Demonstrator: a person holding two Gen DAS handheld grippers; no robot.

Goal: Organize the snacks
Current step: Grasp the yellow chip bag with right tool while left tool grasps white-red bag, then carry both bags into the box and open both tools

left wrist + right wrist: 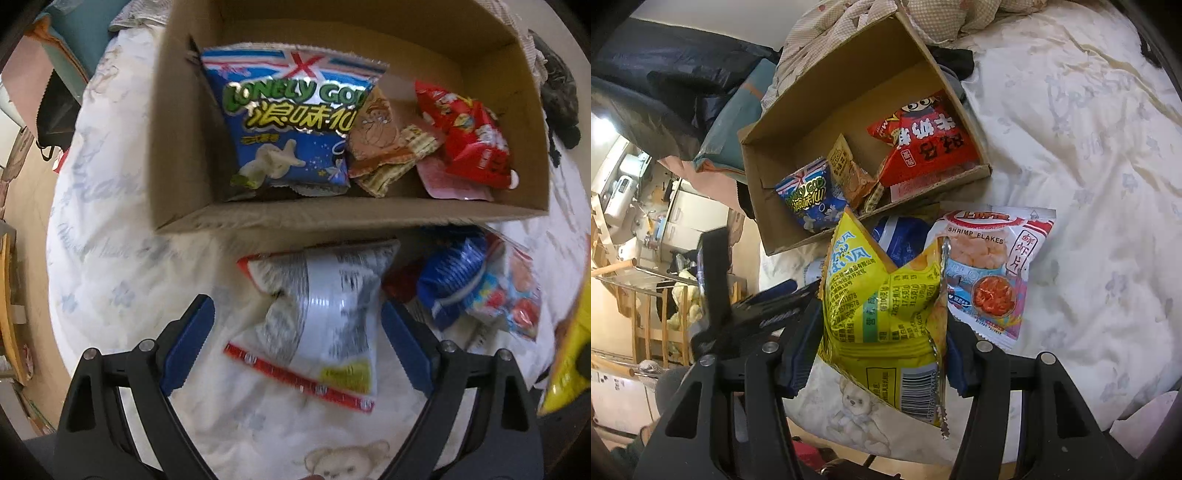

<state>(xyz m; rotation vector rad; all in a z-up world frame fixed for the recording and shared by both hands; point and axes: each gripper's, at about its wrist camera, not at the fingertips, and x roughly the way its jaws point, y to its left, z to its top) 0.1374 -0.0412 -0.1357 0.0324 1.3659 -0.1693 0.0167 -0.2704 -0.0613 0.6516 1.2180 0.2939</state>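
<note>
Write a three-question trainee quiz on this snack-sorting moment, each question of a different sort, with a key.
1. True or false: the right gripper is shut on the yellow bag.
2. Multiple choice: where is the Lonely God bag? A) on the bedsheet B) inside the cardboard box C) in the left gripper
3. Fill in: the left gripper is ____ , its fingers either side of the silver bag lying on the bedsheet.

Key
1. True.
2. B; it lies beside the red bag.
3. Open.
</note>
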